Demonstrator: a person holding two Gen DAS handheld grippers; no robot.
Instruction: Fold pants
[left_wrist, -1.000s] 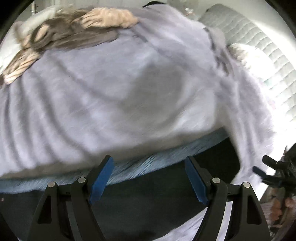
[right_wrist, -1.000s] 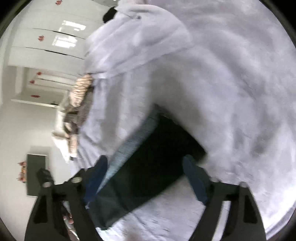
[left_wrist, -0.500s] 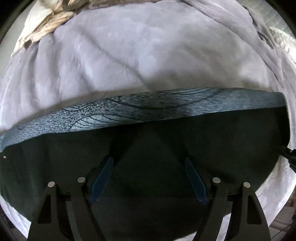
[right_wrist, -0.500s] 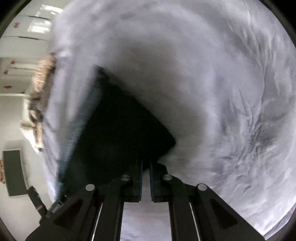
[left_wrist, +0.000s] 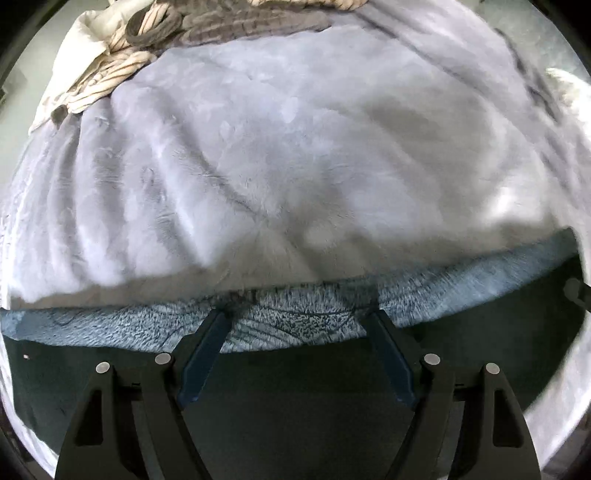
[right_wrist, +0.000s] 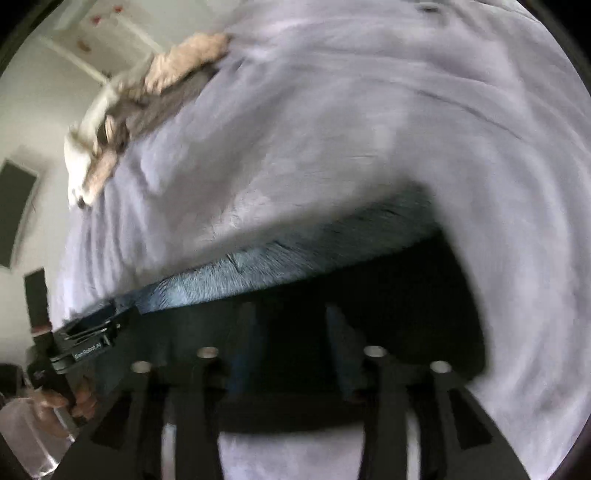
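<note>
Pants (left_wrist: 303, 398) are lying flat on the big lavender fleece blanket (left_wrist: 280, 155) that covers the bed, and I'll use that blanket as the reference for everything else, they're down at its near edge, closest to both cameras, dark on the outside with a strip of blue fuzzy lining (left_wrist: 295, 325) turned out along the far side, so it looks like a folded stack with the lining edge facing the middle of the blanket. Left gripper (left_wrist: 297, 321) is hanging right over the pants with its blue-padded fingers (left_wrist: 201, 354) spread wide, nothing between them, tips sitting about at the lining strip. Right gripper (right_wrist: 291, 314) is over the dark part of the pants too, closer to the blanket's right side, and its fingers are parted with a clear gap and no cloth pinched in there, though that view is pretty smeared so fine detail is a loss. In the right wrist view you can also see the left gripper's body off at the near left corner of the blanket, with the person's hand (right_wrist: 74, 398) wrapped around its handle. Way over at the far left end of the blanket there's a heap of other clothes (left_wrist: 122, 66), cream and tan striped stuff plus something grey-brown, well apart from the pants. Beyond the blanket's far left side the right view shows white wardrobe doors (right_wrist: 107, 40), blurry
</note>
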